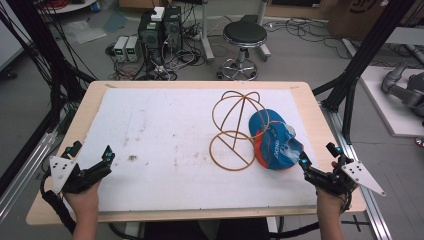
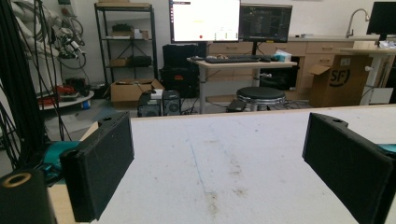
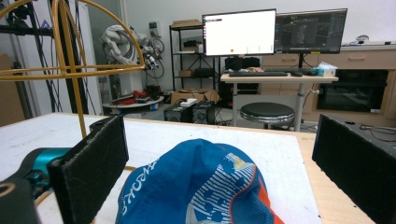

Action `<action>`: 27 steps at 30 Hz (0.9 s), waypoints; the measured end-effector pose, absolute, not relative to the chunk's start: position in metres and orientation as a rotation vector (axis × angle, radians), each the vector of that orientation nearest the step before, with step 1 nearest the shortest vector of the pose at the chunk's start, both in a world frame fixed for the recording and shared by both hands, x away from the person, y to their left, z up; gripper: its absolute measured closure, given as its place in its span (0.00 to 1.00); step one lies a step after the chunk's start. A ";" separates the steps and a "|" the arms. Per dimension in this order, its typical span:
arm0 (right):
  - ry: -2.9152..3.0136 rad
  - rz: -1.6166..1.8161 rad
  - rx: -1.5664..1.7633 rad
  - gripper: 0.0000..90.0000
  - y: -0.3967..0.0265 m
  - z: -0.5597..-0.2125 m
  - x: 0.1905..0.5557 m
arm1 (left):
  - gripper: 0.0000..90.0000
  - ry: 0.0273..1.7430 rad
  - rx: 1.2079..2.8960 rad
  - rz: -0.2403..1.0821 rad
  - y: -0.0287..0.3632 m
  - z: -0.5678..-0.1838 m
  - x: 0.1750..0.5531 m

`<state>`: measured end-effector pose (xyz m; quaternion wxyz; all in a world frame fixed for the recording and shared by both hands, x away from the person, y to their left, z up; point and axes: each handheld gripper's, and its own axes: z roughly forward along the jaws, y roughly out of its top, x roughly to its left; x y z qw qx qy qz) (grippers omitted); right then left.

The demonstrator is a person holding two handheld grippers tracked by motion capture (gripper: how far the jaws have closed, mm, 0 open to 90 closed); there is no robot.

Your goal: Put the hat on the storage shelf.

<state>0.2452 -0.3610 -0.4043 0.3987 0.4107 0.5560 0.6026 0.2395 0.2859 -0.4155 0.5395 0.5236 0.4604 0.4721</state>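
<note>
A blue and orange cap point(image 1: 272, 142) lies flat on the white mat point(image 1: 165, 130) at the right of the table, its edge against a gold wire stand point(image 1: 239, 122) that lies tipped beside it. My right gripper point(image 1: 318, 156) rests near the table's front right corner, just short of the cap, jaws open. In the right gripper view the cap point(image 3: 201, 186) lies ahead between the open right gripper point(image 3: 219, 140) jaws without touching the pads, and the wire stand point(image 3: 65, 71) rises at the left. My left gripper point(image 1: 91, 151) sits open at the front left; the left gripper point(image 2: 219, 135) has bare mat between its jaws.
The wooden table's edge point(image 1: 200, 214) runs close in front of both hands. Beyond the far edge stand a black stool point(image 1: 244, 35) and computer boxes point(image 1: 160, 30) on the floor. A black frame post point(image 1: 357, 70) rises at the right.
</note>
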 end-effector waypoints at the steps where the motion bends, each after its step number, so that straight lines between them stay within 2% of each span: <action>1: 1.409 1.526 1.039 0.04 -0.361 -0.404 0.245 | 0.10 1.094 1.245 1.123 0.286 -0.416 0.239; 18: 1.469 1.539 1.049 0.04 -0.352 -0.403 0.250 | 0.11 1.097 1.248 1.120 0.286 -0.416 0.239; 27: 1.569 1.504 1.065 0.04 -0.325 -0.402 0.268 | 0.11 1.103 1.251 1.123 0.286 -0.417 0.238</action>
